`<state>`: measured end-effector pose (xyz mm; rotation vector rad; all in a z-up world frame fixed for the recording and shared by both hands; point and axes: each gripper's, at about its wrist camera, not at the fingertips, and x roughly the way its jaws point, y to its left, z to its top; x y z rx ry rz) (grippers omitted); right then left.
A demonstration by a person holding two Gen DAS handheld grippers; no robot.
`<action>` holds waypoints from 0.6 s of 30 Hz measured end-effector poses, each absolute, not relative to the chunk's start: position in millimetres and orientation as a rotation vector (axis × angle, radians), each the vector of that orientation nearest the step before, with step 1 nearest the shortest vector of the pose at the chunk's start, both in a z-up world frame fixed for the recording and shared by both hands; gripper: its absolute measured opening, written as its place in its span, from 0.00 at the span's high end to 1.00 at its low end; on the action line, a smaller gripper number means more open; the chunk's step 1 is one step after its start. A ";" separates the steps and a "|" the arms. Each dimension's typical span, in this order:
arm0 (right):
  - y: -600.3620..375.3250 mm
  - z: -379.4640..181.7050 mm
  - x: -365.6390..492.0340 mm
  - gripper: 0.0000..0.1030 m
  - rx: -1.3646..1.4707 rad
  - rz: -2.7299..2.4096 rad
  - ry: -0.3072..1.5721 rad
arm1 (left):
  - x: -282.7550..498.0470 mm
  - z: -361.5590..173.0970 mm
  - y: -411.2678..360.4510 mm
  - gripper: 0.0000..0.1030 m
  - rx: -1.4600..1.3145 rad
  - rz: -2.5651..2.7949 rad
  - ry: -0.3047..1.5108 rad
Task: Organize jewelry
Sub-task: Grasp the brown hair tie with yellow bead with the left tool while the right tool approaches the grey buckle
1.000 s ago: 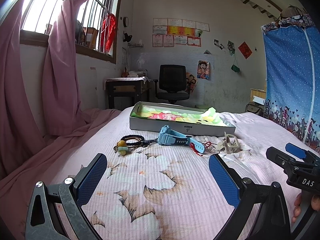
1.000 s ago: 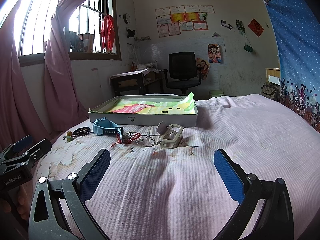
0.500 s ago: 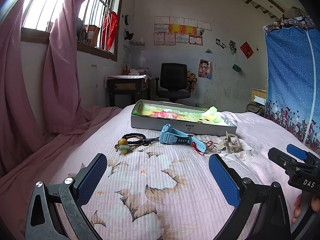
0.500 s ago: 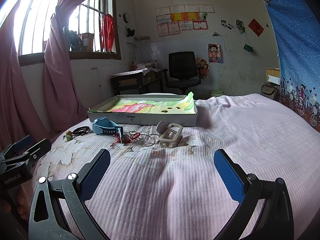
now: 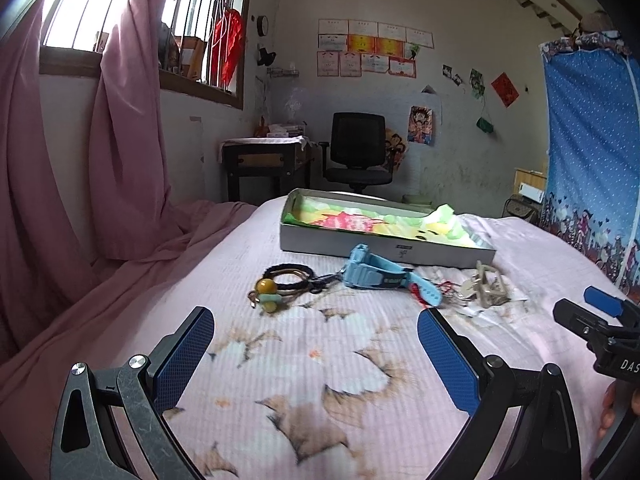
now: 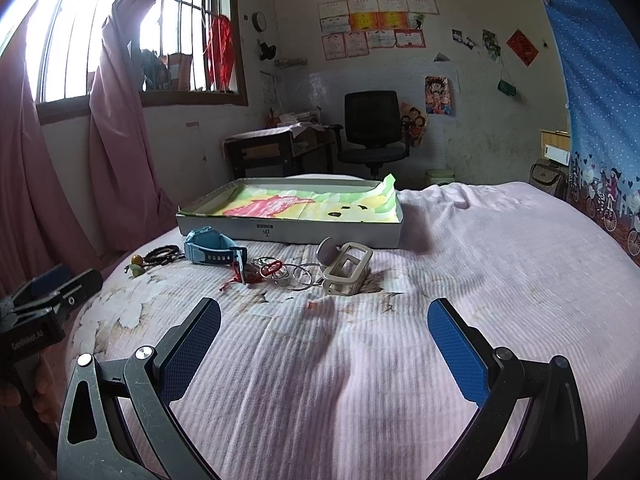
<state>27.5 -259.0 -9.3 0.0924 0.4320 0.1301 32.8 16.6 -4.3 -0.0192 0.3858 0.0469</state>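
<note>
Jewelry lies in a row on the pink bedspread in front of a shallow grey box lined with colourful paper. From left to right: black cord bracelets with an amber bead, a light blue watch, a red string bracelet and metal rings, and a beige watch case. My left gripper hovers open, short of the bracelets. The right gripper hovers open, short of the beige case. Nothing is held.
Pink curtains hang on the left, spilling onto the bed edge. A desk and black office chair stand beyond the bed. A blue patterned curtain hangs on the right. A hand holds the other gripper's handle at the frame edge.
The left gripper's view has tilted and drifted slightly, with the jewelry shifting a little lower in frame. The right gripper barely moved. Both stay open and nothing was touched.
</note>
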 end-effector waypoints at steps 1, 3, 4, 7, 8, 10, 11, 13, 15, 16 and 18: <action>-258.4 -9.1 30.0 0.01 0.086 0.134 0.437 | 35.9 -4.4 18.9 0.01 -0.019 0.052 0.391; -256.8 -8.9 35.3 0.01 0.072 0.138 0.447 | 42.2 -3.8 24.5 0.01 -0.026 0.062 0.404; -255.8 -9.2 39.7 0.01 0.066 0.140 0.453 | 45.5 -3.4 28.3 0.01 -0.036 0.065 0.411; -252.0 -8.7 48.6 0.01 0.050 0.151 0.469 | 54.5 -4.2 39.4 0.01 -0.076 0.073 0.431; -250.0 -9.3 52.5 0.01 0.044 0.157 0.473 | 57.8 -5.2 42.1 0.01 -0.088 0.075 0.440; -247.8 -9.2 58.2 0.01 0.037 0.166 0.481 | 65.0 -7.8 47.1 0.01 -0.106 0.079 0.461; -246.4 -8.9 62.0 0.01 0.034 0.170 0.487 | 69.0 -8.8 49.1 0.01 -0.112 0.080 0.471; -245.1 -8.5 69.4 0.01 0.035 0.180 0.500 | 78.4 -11.6 52.0 0.01 -0.123 0.074 0.494; -244.1 -7.9 77.0 0.01 0.027 0.180 0.509 | 88.2 -13.6 52.7 0.01 -0.118 0.066 0.517; -243.1 -7.8 81.4 0.01 0.022 0.179 0.513 | 93.3 -14.4 51.9 0.01 -0.106 0.066 0.528; -243.3 -8.7 90.8 0.01 0.024 0.174 0.529 | 101.7 -15.5 51.5 0.01 -0.086 0.062 0.539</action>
